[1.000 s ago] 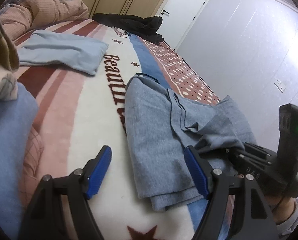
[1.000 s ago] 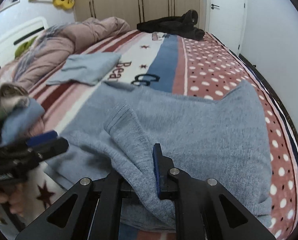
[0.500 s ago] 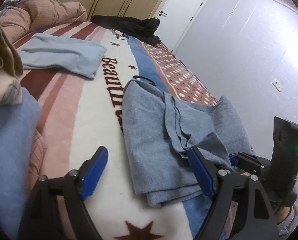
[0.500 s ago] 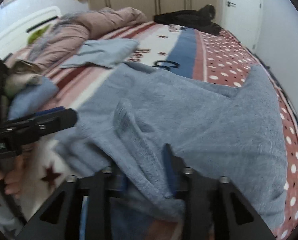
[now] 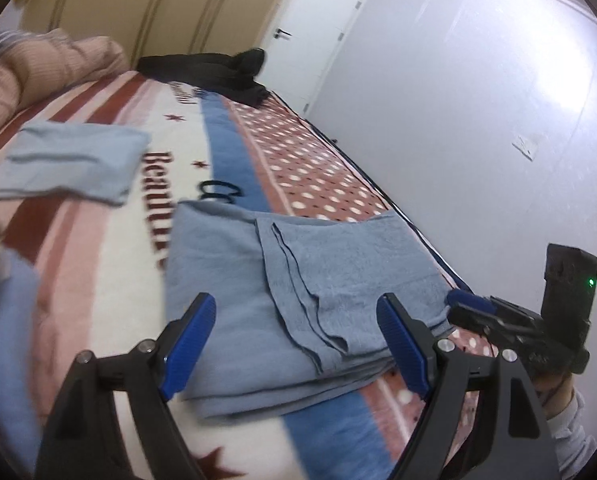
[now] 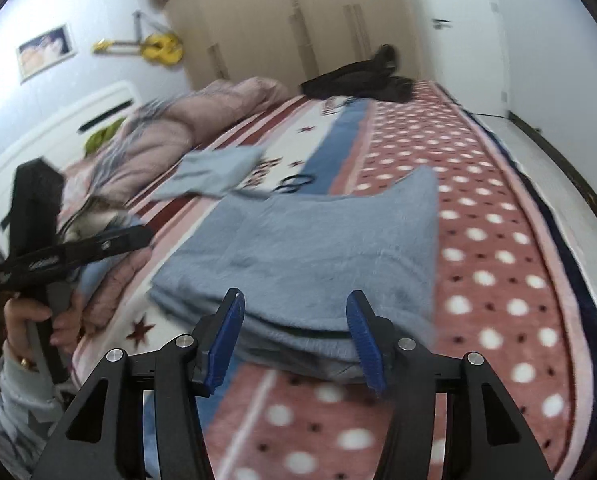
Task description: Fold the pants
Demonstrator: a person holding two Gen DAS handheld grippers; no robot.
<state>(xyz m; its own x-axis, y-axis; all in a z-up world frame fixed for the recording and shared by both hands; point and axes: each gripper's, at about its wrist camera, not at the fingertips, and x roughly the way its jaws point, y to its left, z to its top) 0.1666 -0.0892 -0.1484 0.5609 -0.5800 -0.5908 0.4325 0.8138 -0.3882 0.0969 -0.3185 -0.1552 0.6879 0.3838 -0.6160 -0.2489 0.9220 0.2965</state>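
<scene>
Left gripper (image 5: 294,344) angled downward, jaws spread, empty, right gripper (image 6: 294,336) jaws opening, empty, folded grey-blue pants (image 6: 314,252) just ahead on bedspread (image 6: 498,280).

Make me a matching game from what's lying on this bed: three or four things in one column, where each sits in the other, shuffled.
Things:
1. grey-blue pants
2. light blue folded cloth
3. black clothing
4. pink quilt

Places:
A. far end, near the door
B. bunched by the wardrobe
C. nearest, folded before both grippers
D. on the stripes, beside the lettering

Pairs: 1-C, 2-D, 3-A, 4-B
</scene>
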